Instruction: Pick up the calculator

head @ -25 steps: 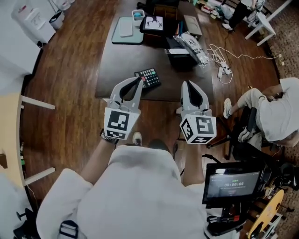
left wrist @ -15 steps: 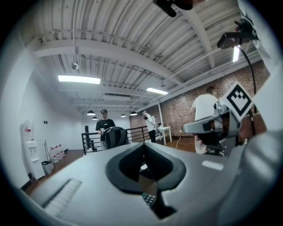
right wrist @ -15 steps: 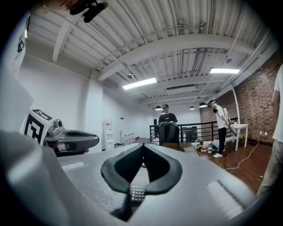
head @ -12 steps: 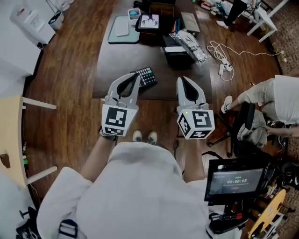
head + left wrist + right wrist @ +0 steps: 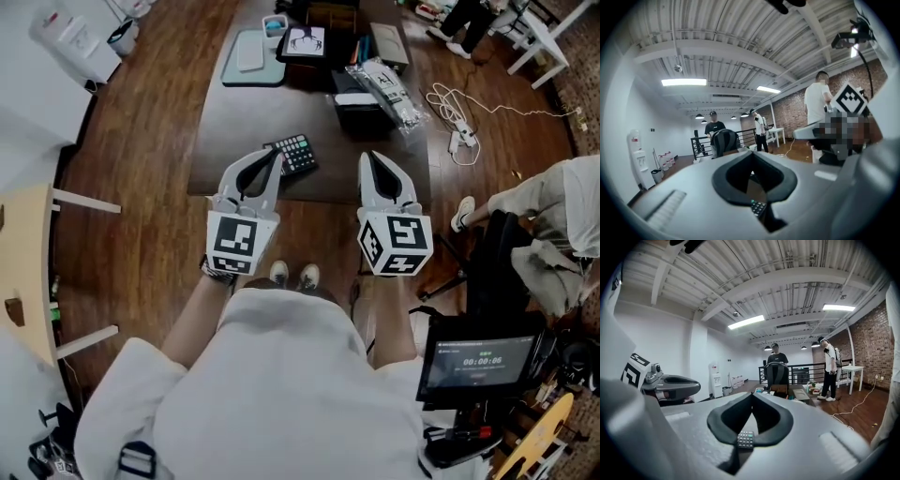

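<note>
Starting on the left: the left gripper (image 5: 274, 155) sits just left of the calculator (image 5: 296, 155). From the head view its tip overlaps the calculator's left edge, but I can't tell from up there if it actually touches. Its own view shows the jaws closed tip to tip with nothing pinched in them. You just see the calculator's keys peeking through the gap behind the pads, lower down. That gripper's marker cube (image 5: 234, 246) is on the near side of the calculator, back toward the person.

The calculator itself lies flat and keys up on the dark surface (image 5: 253, 122). It's turned at a bit of an angle and sits close to the surface's near edge. Nothing is gripping it. Beyond the calculator and slightly left there's a teal tray (image 5: 234, 77). Beyond it and to the right is a black box (image 5: 361, 112) with a clear bag (image 5: 384, 86) right by it.

The right gripper (image 5: 368, 159) is to the right of the calculator, clearly apart from it, with bare surface in between. Its jaws are pressed together and empty too, and the calculator shows through the gap in that gripper's view as well.

Well to the right of the calculator, off the surface, a white cable (image 5: 457, 127) trails over the wooden floor (image 5: 516, 131). A seated person (image 5: 562, 202) is out that way, and nearer the camera a lit screen (image 5: 483, 361).
</note>
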`<action>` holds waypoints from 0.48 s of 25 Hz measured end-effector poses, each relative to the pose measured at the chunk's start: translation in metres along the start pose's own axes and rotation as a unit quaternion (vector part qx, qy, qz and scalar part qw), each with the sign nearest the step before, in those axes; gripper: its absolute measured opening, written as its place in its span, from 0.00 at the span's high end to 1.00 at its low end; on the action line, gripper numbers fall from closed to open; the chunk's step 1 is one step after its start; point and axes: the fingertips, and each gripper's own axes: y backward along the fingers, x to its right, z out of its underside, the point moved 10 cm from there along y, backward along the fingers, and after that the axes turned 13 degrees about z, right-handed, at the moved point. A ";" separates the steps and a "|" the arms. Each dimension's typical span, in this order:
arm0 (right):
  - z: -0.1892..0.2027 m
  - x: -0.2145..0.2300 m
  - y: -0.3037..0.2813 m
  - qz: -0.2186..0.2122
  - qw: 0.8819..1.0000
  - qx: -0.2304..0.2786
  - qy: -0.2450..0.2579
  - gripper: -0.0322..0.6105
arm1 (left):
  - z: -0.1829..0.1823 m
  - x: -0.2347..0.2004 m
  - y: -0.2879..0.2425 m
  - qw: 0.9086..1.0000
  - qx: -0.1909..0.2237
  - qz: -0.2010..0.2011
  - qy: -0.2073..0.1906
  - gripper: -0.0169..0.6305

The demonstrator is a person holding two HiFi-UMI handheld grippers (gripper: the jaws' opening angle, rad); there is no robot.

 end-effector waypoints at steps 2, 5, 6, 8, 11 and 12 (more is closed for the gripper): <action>0.000 -0.003 -0.003 -0.004 1.000 0.003 0.004 0.95 | 0.000 -0.001 -0.003 1.000 -0.001 -0.001 -0.003 0.96; 0.001 -0.013 -0.008 -0.008 1.000 0.004 0.014 0.95 | 0.003 -0.007 -0.007 1.000 -0.005 0.000 -0.003 0.96; 0.002 -0.016 -0.009 -0.010 1.000 0.004 0.014 0.95 | 0.004 -0.011 -0.008 1.000 -0.006 0.004 -0.004 0.96; 0.005 -0.023 -0.012 -0.009 1.000 0.004 0.009 0.95 | 0.008 -0.020 -0.011 1.000 -0.009 0.014 -0.002 0.96; 0.015 -0.036 -0.021 -0.010 1.000 -0.004 -0.001 0.87 | 0.018 -0.035 -0.012 0.999 -0.012 0.032 0.007 0.95; 0.019 -0.042 -0.024 -0.009 1.000 -0.009 -0.005 0.85 | 0.021 -0.040 -0.011 0.999 -0.014 0.038 0.009 0.93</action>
